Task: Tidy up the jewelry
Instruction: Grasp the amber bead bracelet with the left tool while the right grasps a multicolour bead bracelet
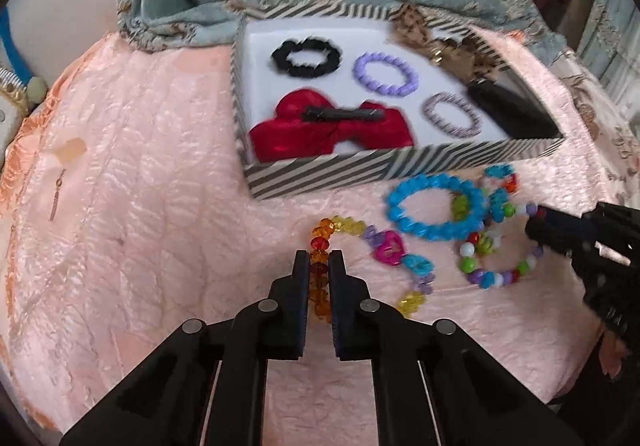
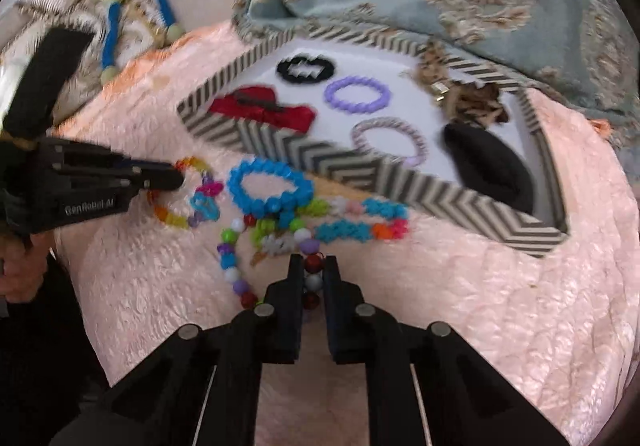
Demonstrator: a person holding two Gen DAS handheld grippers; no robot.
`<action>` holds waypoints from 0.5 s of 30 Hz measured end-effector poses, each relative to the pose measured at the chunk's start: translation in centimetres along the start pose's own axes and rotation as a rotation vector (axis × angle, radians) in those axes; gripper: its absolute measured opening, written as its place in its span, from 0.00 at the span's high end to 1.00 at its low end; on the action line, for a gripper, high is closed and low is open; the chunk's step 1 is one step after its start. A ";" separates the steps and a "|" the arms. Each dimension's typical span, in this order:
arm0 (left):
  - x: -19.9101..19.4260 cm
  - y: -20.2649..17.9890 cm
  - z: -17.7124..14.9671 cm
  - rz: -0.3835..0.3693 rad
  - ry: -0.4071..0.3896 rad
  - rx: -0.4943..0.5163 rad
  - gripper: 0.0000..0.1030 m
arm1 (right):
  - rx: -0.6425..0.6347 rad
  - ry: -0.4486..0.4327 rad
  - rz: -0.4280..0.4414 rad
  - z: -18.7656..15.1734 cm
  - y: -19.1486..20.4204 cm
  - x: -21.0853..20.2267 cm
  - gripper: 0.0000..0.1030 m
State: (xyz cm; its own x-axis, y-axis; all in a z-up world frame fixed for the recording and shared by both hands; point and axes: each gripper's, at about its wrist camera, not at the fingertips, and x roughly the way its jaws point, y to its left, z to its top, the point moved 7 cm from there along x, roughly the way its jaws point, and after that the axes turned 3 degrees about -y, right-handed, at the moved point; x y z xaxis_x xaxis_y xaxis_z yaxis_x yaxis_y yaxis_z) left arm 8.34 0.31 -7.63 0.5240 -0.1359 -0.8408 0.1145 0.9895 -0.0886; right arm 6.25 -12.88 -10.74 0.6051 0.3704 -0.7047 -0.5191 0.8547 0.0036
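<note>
While the left gripper (image 1: 319, 260) pinches the amber end of a multicoloured faceted-bead bracelet (image 1: 384, 246), that strand curves away to its right across the pink quilted bedspread (image 1: 140, 246). The right gripper (image 2: 313, 266) is clamped on a round-bead bracelet of mixed colours (image 2: 232, 266), whose loop trails off to its left. Just ahead lies a blue chunky bead bracelet (image 2: 270, 186). Beyond stands a zigzag-striped cardboard box (image 1: 320, 174) holding a black scrunchie (image 1: 306, 58), lilac coil ring (image 1: 384, 75), red bow clip (image 1: 332, 130), and, blurred, apparently a leopard-print bow (image 2: 468, 98).
</note>
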 end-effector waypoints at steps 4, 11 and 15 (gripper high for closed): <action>-1.1 -1.0 0.9 -0.057 -0.041 -0.014 1.00 | 0.083 -0.098 0.007 1.3 -1.7 -2.4 0.91; -2.7 -2.2 2.2 -0.122 -0.110 -0.023 1.00 | 0.230 -0.250 0.009 2.9 -4.6 -5.4 0.91; -2.4 -2.6 2.0 -0.108 -0.101 -0.008 1.00 | 0.241 -0.221 -0.010 2.8 -4.9 -4.7 0.91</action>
State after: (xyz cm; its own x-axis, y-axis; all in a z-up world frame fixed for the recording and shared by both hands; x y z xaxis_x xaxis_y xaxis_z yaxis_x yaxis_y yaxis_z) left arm 8.48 -2.08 -4.30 0.5914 -0.2453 -0.7681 0.1680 0.9692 -0.1802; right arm 7.67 -17.73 -5.46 0.7396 0.4092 -0.5343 -0.3709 0.9103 0.1838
